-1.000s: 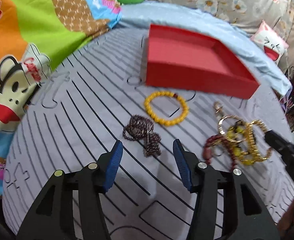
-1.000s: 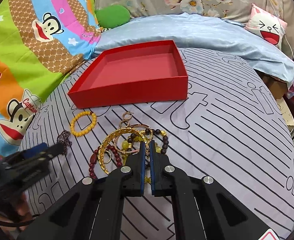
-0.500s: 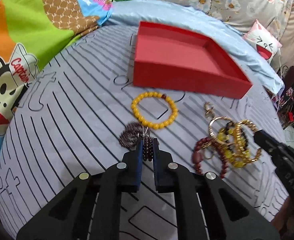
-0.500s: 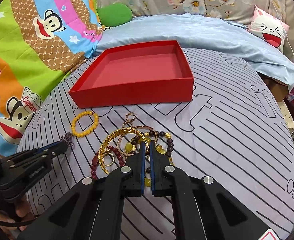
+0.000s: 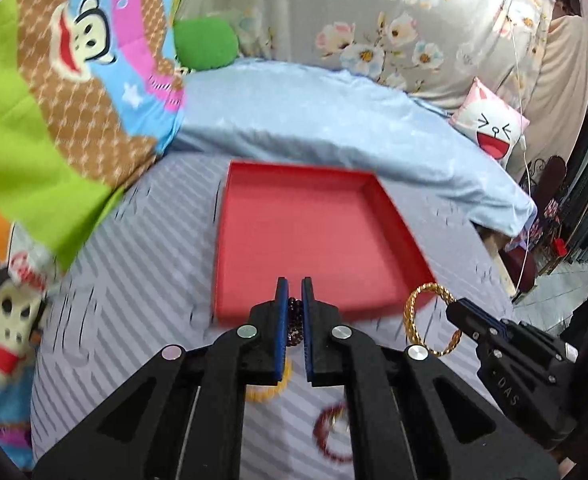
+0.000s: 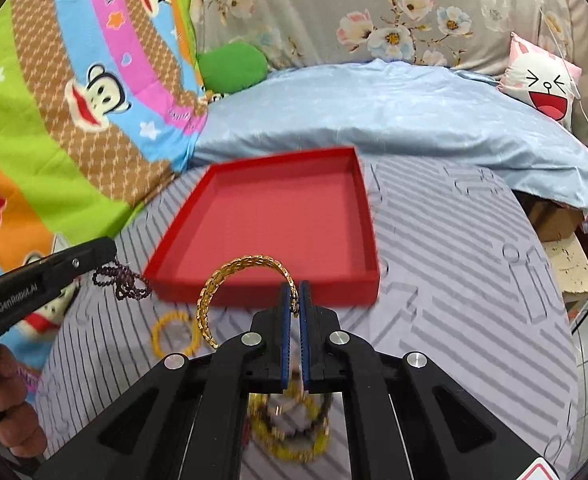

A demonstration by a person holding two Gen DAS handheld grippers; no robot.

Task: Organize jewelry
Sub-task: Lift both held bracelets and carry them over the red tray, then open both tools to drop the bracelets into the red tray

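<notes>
An empty red tray [image 5: 254,276] [image 6: 198,216] lies on the striped grey mat. My left gripper [image 5: 295,285] is shut on a dark purple bead bracelet [image 5: 293,325], which hangs from it in the right wrist view [image 6: 121,285], near the tray's front left corner. My right gripper [image 6: 294,289] is shut on a gold chain bangle [image 6: 230,276] and holds it above the tray's near wall; the bangle also shows in the left wrist view [image 5: 418,312].
A yellow bead bracelet [image 6: 174,332] [image 5: 272,390], a red bead bracelet [image 5: 332,436] and a heap of yellow and dark bracelets [image 6: 294,428] lie on the mat [image 6: 454,280] below the grippers. Bedding, a green cushion [image 6: 230,65] and a white face pillow [image 6: 542,76] lie behind.
My left gripper closed on the purple bracelet and lifted it toward the tray. My right gripper lifted the gold bangle out of the heap toward the tray.
</notes>
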